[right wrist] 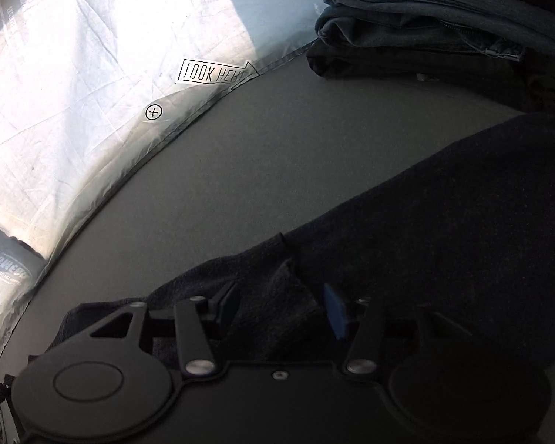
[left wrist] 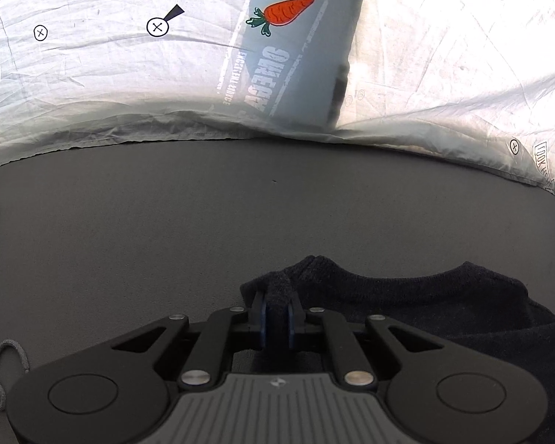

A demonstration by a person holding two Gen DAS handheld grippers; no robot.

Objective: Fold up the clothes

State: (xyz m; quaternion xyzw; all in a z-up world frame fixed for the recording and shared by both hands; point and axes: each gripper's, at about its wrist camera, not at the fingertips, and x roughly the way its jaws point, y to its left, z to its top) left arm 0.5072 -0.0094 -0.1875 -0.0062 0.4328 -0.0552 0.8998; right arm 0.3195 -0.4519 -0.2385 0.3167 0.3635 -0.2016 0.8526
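Flat dark grey table surface point(left wrist: 166, 229), edged on the far side by a crinkled white printed sheet point(left wrist: 92, 85) with carrot graphics and crosshair marks. Dark navy knit garment point(right wrist: 444, 222) lies spread on the grey surface, nearest both grippers, collar edge toward the sheet. Far right: stack of folded clothes point(right wrist: 444, 37), blue denim over something black, well apart from the navy piece. Light grey fabric with a cord loop point(left wrist: 3, 370) pokes in at the left edge. Left gripper point(left wrist: 276, 312): jaws closed tight on a bunched ridge of the navy knit near the collar, cloth pinched between the blue pads. Right gripper point(right wrist: 283, 310): jaws standing apart, a raised tuck of the same garment between them, pads not pressing on it, so no grip there yet. Judgement: grasp stage of a fold, one corner secured. Next move calls for the right jaws to close on that tuck, then both hands lift evenly and carry the edge over; uneven lift risks skewing the fold.
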